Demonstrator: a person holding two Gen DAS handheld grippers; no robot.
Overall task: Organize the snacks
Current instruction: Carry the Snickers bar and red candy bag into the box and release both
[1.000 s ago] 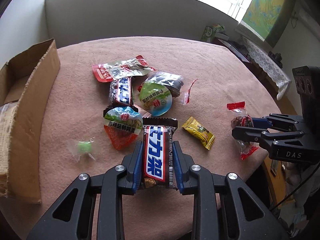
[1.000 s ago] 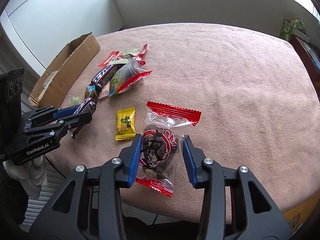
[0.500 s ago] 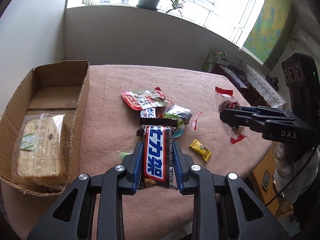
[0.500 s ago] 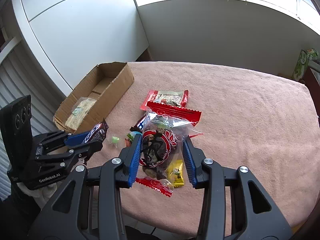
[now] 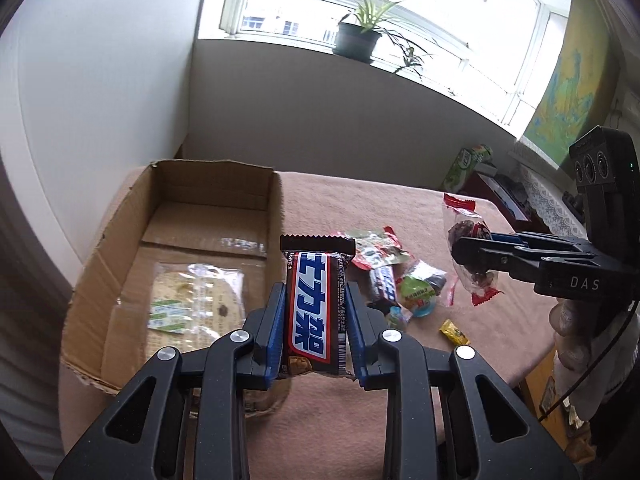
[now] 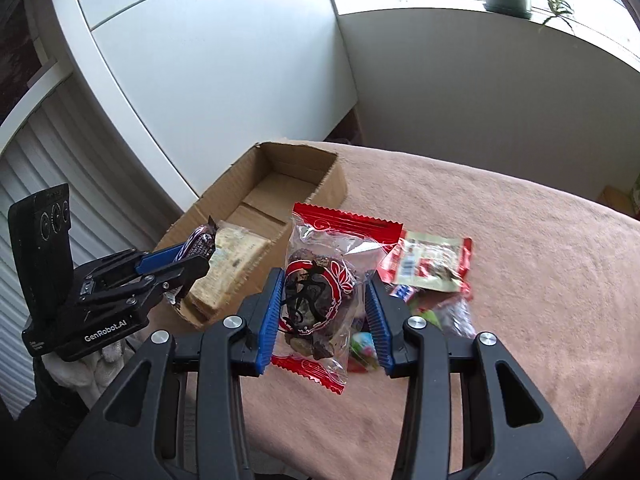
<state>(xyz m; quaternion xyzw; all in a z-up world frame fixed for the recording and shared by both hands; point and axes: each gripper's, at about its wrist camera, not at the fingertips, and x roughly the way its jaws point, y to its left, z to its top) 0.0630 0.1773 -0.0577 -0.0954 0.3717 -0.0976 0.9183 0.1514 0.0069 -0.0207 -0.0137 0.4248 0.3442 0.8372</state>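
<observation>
My left gripper [image 5: 314, 296] is shut on a brown chocolate bar [image 5: 314, 308] with a blue-and-white label, held above the right wall of the open cardboard box [image 5: 276, 208]. A clear-wrapped bread slice [image 5: 192, 304] lies inside the box. My right gripper [image 6: 324, 292] is shut on a clear red-ended packet of dark sweets [image 6: 320, 284], lifted over the snack pile. In the left wrist view the right gripper [image 5: 472, 256] hangs at the right with that packet [image 5: 468, 240]. The right wrist view shows the left gripper [image 6: 188, 260] beside the box [image 6: 320, 192].
Loose snacks lie on the pink tablecloth [image 5: 400, 208]: a red-and-white sachet [image 6: 428, 264], a second chocolate bar [image 5: 382, 284], a green-lidded jelly cup [image 5: 418, 296], a yellow candy [image 5: 454, 332]. White walls stand behind the box, and a potted plant [image 5: 358, 36] sits on the sill.
Both grippers rose off the cloth with their snacks and swung left toward the box. The box interior and the bread inside came into view.
</observation>
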